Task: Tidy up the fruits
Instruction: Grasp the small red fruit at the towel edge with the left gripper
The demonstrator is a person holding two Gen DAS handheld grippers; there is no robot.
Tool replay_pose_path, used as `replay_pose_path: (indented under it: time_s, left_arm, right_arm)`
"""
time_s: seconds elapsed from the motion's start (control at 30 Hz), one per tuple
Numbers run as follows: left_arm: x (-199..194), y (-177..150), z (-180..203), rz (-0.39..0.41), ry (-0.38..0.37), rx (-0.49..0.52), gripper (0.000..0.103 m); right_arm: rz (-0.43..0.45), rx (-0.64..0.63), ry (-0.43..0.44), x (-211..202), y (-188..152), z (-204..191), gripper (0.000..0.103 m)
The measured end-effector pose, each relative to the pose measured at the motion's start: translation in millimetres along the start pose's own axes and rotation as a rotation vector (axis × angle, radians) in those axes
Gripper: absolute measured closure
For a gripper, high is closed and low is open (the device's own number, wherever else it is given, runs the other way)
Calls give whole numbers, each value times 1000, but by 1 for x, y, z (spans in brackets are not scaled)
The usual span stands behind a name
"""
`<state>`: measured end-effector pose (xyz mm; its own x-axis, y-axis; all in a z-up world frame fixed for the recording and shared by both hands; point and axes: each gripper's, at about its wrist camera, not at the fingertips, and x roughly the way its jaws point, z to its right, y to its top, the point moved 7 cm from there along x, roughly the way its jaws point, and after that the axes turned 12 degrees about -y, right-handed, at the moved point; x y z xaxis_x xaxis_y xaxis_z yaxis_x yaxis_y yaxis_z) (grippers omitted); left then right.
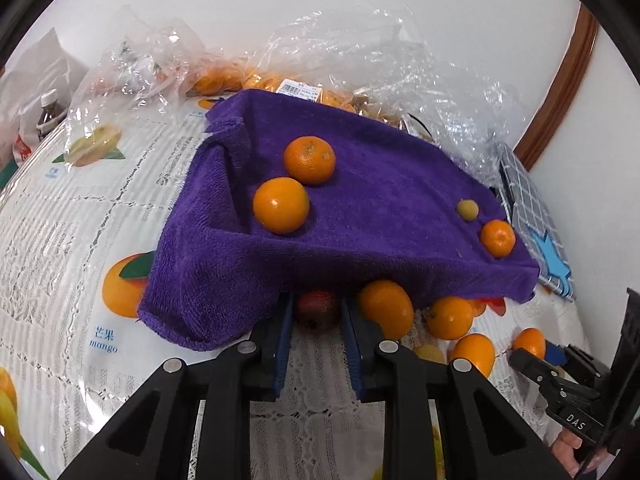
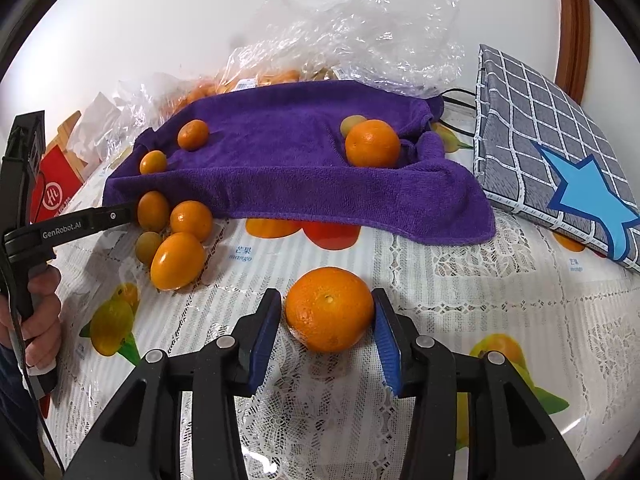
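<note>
Over on the left, the left gripper (image 1: 316, 308) was closed as tight as it went on a small dark red fruit (image 1: 318, 307) at the near hem of the rumpled purple terry towel (image 1: 360, 208), fingers pressed in on either side. Whether the fruit had left the table was hard to call from here. Up on the towel sat two glossy orange tangerines (image 1: 294, 182) at the left, with a small yellow-green fruit (image 1: 467, 210) and a little tangerine (image 1: 497, 238) at the right edge. So four pieces looked sorted and parked.

Moving right, a loose cluster of oval orange kumquats (image 2: 176, 236) lay on the lace-patterned plastic tablecloth (image 2: 500, 288), just off the towel's near-left corner. Those looked like the work left to do.

Further right, the right gripper (image 2: 326, 316) stood partly open around a large round orange (image 2: 329, 309) resting on the tablecloth; the right pad touched or nearly touched the peel, the left pad stood just clear, so no firm hold there. Beyond it, crinkled clear plastic bags (image 2: 360, 32) against the wall held more orange fruit.

By my reckoning this job was under way, well short of done.
</note>
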<state>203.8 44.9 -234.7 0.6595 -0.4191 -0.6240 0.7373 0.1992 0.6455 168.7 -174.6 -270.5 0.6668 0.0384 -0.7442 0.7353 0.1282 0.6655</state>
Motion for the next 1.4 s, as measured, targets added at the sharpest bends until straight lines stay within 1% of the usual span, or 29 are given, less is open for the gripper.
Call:
replay_pose_path:
  time_s: [0.07, 0.13, 0.33, 0.43, 0.57, 0.63, 0.83, 1.03, 1.2, 1.3, 1.4]
  left_arm:
    - [-7, 0, 3, 34, -34, 1, 80]
    - [-14, 1, 4, 66, -49, 0, 80]
    - [-23, 3, 9, 112, -57, 18, 80]
    - [-26, 4, 8, 124, -67, 14, 80]
    - [-29, 5, 6, 137, -65, 9, 80]
    - [-29, 5, 7, 143, -64, 15, 80]
    - [-29, 5, 5, 140, -69, 3, 80]
    - [-34, 6, 8, 165, -72, 20, 80]
    - [-33, 7, 7, 165, -76, 11, 80]
    - [-36, 8, 7, 178, -81, 10, 80]
    - [-37, 8, 7, 185, -83, 6, 80]
  right_arm:
    - [2, 15, 3, 0, 0, 3, 62]
    - [6, 36, 25, -2, 0, 5, 62]
    - [36, 63, 58, -8, 2, 7, 62]
    - [37, 72, 60, -9, 1, 9, 62]
    - [19, 66, 36, -6, -1, 8, 62]
    - [2, 57, 17, -3, -2, 8, 62]
    - [2, 15, -41, -1, -3, 3, 62]
    - [13, 37, -15, -3, -2, 7, 62]
    - [36, 38, 2, -9, -1, 5, 62]
    - [52, 52, 13, -12, 0, 7, 62]
    - [47, 75, 29, -13, 3, 10, 62]
